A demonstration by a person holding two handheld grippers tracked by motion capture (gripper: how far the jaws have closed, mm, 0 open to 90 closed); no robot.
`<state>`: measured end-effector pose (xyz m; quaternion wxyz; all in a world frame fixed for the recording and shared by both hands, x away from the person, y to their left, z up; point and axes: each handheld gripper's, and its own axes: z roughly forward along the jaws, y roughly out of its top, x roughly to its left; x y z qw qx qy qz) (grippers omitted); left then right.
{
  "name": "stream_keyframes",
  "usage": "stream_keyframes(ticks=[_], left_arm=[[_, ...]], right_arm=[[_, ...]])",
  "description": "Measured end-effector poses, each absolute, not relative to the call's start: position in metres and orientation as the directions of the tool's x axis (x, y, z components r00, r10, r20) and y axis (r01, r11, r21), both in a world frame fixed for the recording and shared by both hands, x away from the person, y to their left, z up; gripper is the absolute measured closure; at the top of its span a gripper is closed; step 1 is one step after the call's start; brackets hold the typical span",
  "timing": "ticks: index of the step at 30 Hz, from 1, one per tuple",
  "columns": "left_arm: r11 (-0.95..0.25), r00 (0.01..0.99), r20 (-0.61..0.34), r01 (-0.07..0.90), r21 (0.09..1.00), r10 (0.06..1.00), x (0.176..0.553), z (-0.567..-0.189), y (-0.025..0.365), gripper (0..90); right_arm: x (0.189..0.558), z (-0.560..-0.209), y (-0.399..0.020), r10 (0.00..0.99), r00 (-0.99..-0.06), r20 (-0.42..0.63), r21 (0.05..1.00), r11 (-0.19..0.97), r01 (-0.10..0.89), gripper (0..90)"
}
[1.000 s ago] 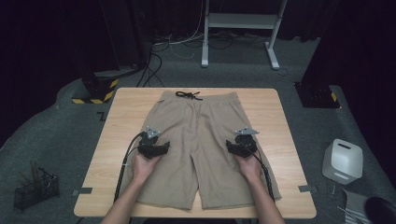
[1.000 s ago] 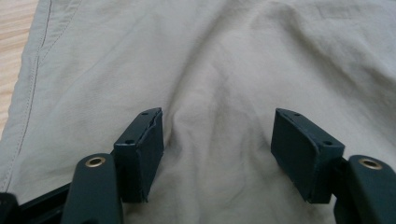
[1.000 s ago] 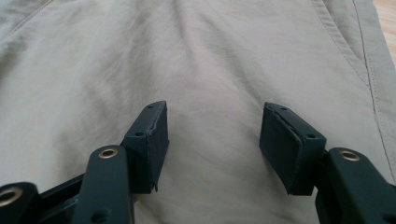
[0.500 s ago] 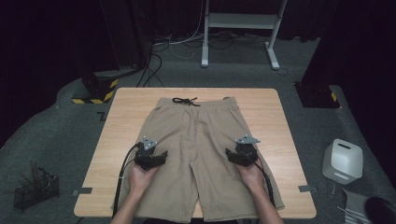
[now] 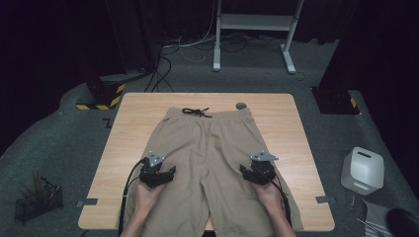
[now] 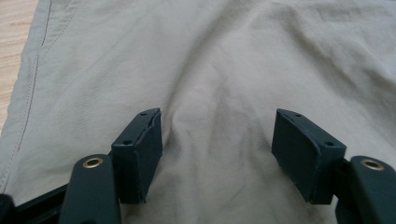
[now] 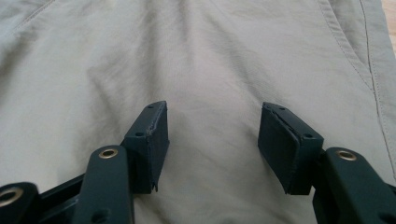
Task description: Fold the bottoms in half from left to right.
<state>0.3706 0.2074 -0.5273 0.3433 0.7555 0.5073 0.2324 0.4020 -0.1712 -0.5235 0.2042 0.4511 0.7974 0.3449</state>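
Khaki shorts (image 5: 210, 163) lie flat on the wooden table (image 5: 128, 128), waistband at the far side with a dark drawstring (image 5: 196, 112). My left gripper (image 5: 159, 174) rests over the left leg, jaws wide open, with only smooth cloth (image 6: 219, 93) between the pads (image 6: 140, 149). Over the right leg sits my right gripper (image 5: 258, 173), also open, its pads (image 7: 282, 144) standing apart above the fabric (image 7: 210, 70). Neither grips the cloth. A side seam (image 7: 373, 79) runs along the right edge in the right gripper view.
A small grey disc (image 5: 240, 105) lies on the table by the waistband. On the floor stand a white box-like device (image 5: 363, 170) at right, a wire basket (image 5: 37, 200) at left and a white desk frame (image 5: 257, 29) behind. Cables trail across the floor.
Both hands have drawn back toward the near edge of the table, sliding down the legs of the shorts. The jaws stay open; the shorts lie as before.
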Motion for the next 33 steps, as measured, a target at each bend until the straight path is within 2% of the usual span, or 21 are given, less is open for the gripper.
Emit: stream_keyframes(ticks=[28, 33], left_arm=[[-0.260, 0.390, 0.006, 0.600, 0.756, 0.921, 0.324, -0.528, 0.208, 33.8], [-0.242, 0.401, -0.027, 0.603, 0.760, 0.916, 0.310, -0.528, 0.209, 33.4]], right_arm=[[0.344, -0.524, -0.177, 0.855, -0.519, -0.017, 0.735, 0.363, 0.573, 42.8], [0.330, -0.524, -0.177, 0.853, -0.522, -0.015, 0.735, 0.363, 0.573, 42.5]])
